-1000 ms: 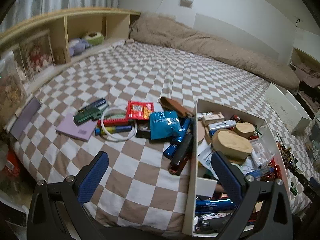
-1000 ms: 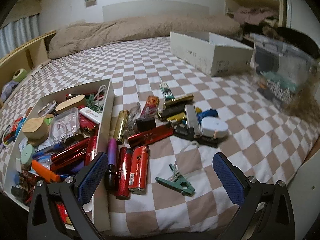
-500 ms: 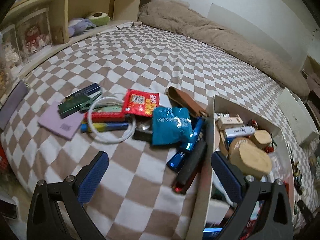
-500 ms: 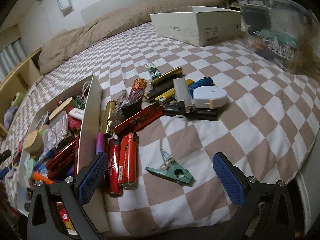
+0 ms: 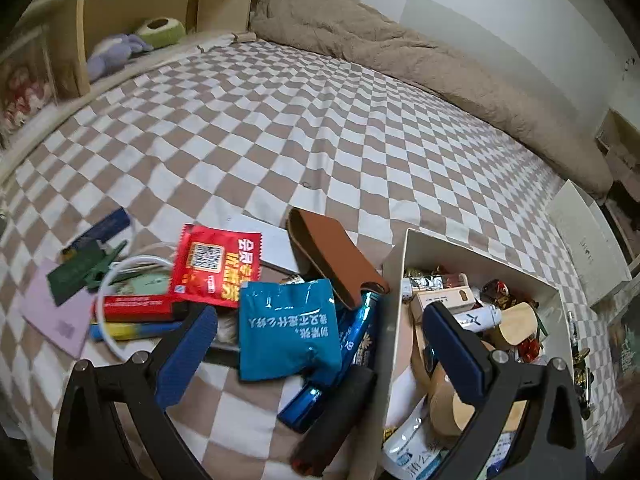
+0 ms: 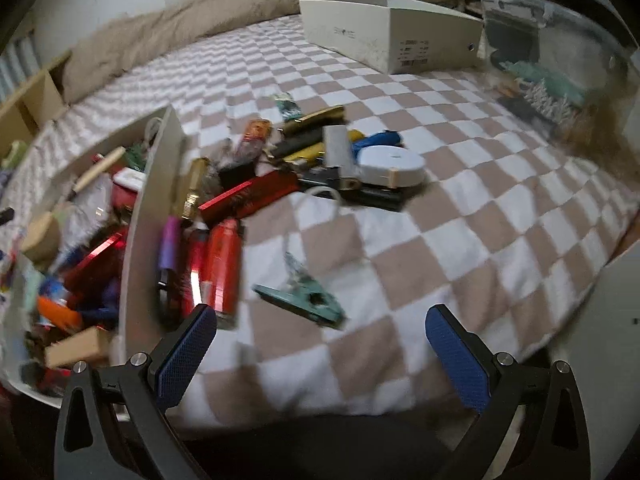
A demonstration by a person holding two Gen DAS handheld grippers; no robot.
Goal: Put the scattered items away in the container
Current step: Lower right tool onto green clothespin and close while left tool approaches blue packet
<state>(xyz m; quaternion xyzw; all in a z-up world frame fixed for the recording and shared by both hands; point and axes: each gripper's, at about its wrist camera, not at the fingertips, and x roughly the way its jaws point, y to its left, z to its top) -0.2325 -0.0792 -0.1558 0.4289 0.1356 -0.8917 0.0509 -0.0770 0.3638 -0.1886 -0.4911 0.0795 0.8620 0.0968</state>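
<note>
Both grippers are released and empty; the left gripper should drop squarely over the blue packet beside the box; the right gripper suits the green clip.

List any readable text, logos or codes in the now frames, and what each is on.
"X": black mark on the white tube inside the container.
Red sachet: a QR code and large yellow characters, seen upside down, not legible.
Blue sachet: white characters, upside down, not legible.
White shoebox: small print and a barcode label, too blurred.
Red lighters: motion-blurred, nothing readable.
</note>
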